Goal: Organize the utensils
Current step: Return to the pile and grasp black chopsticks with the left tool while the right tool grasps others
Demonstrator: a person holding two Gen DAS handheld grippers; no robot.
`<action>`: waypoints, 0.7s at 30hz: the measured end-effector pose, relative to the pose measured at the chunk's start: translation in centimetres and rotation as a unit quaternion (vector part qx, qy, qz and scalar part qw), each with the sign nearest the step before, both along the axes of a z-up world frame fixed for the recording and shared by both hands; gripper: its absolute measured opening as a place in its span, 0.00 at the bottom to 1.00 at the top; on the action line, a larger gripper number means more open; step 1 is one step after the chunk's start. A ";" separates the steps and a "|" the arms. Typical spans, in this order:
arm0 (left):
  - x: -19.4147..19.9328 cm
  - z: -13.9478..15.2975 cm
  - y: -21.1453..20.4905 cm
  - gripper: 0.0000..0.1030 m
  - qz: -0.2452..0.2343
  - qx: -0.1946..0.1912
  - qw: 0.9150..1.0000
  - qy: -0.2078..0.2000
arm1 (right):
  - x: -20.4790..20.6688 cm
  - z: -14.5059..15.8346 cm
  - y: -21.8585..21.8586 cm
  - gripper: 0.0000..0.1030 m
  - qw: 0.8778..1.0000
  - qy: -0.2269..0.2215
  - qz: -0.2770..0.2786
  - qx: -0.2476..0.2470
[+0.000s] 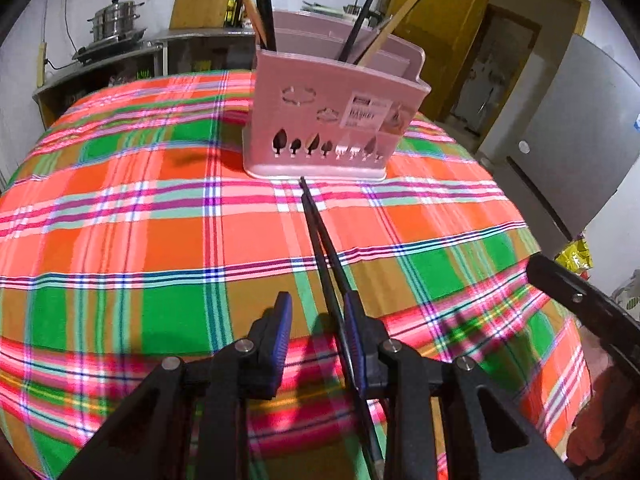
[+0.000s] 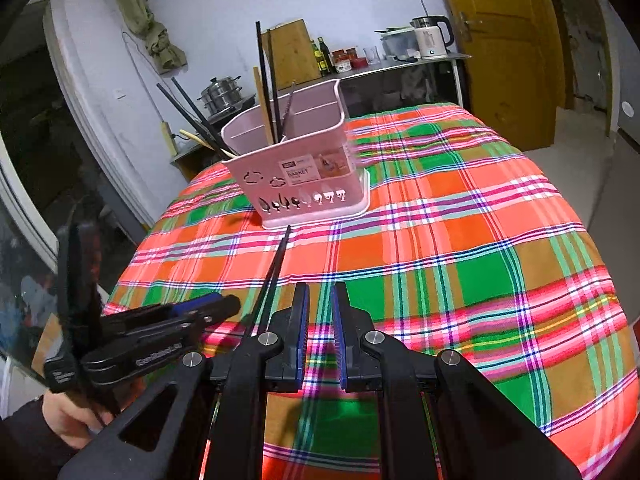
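Black chopsticks (image 1: 320, 236) lie on the checked cloth (image 1: 140, 208), tips near the pink basket (image 1: 332, 120). The left gripper (image 1: 318, 324) stands parted around them; the empty right gripper (image 2: 320, 320) is nearly closed.

White walls, a yellow wooden door (image 2: 496, 52), a steel counter (image 2: 416, 65) behind.

Home kitchen: steel steamer pot (image 2: 221, 94) on cooktop, electric kettle (image 2: 431, 36), oil bottles (image 2: 320, 56), plaid-clothed table (image 2: 460, 248).
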State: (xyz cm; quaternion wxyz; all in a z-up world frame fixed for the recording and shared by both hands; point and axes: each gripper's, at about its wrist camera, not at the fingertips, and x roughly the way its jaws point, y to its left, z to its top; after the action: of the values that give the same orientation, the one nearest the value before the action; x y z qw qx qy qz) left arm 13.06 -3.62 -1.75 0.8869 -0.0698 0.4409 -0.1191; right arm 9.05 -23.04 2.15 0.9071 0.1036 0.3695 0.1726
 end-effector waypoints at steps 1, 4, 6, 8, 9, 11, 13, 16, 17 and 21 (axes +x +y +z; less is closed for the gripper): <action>0.2 -0.3 -0.1 0.27 0.001 0.002 1.000 0.004 | 0.1 -0.1 -0.1 0.11 1.000 0.001 0.000 0.000; 0.6 -0.9 -0.4 0.27 -0.001 0.003 1.000 0.011 | 0.3 -0.3 -0.4 0.11 1.000 0.003 -0.002 0.000; 0.7 -1.1 -0.8 0.27 -0.003 0.013 1.000 0.004 | 0.4 -0.4 -0.5 0.11 1.000 0.005 -0.004 0.002; 0.7 -1.1 -1.1 0.26 -0.003 0.025 1.000 0.001 | 0.5 -0.5 -0.6 0.11 1.000 0.007 -0.005 0.003; 0.7 -1.1 -1.2 0.21 -0.001 0.032 0.999 0.000 | 0.6 -0.5 -0.6 0.11 1.000 0.009 -0.006 0.003; 0.7 -1.2 -1.0 0.11 0.003 0.049 0.999 0.000 | 0.7 -0.7 -0.6 0.11 1.000 0.011 -0.006 0.003; 0.6 -1.1 -0.3 0.11 0.006 0.043 0.999 0.001 | 0.9 -0.8 -0.3 0.11 1.000 0.013 -0.003 0.003; 0.2 -1.2 1.1 0.10 0.020 0.040 0.999 0.002 | 1.3 -0.9 0.3 0.11 1.000 0.016 0.004 0.001; 0.1 -1.2 1.8 0.10 0.027 0.034 0.999 0.003 | 1.4 -1.1 0.5 0.11 1.000 0.017 0.007 0.001; -0.2 -1.3 4.3 0.09 0.051 0.023 0.998 0.006 | 2.2 -1.9 2.6 0.11 0.999 0.027 0.029 -0.006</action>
State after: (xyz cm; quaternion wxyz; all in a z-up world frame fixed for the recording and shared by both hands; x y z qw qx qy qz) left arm 12.90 0.63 -3.01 0.8903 -0.0725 0.4451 -0.0632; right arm 11.27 -20.40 0.28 0.8920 0.0923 0.3980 0.1936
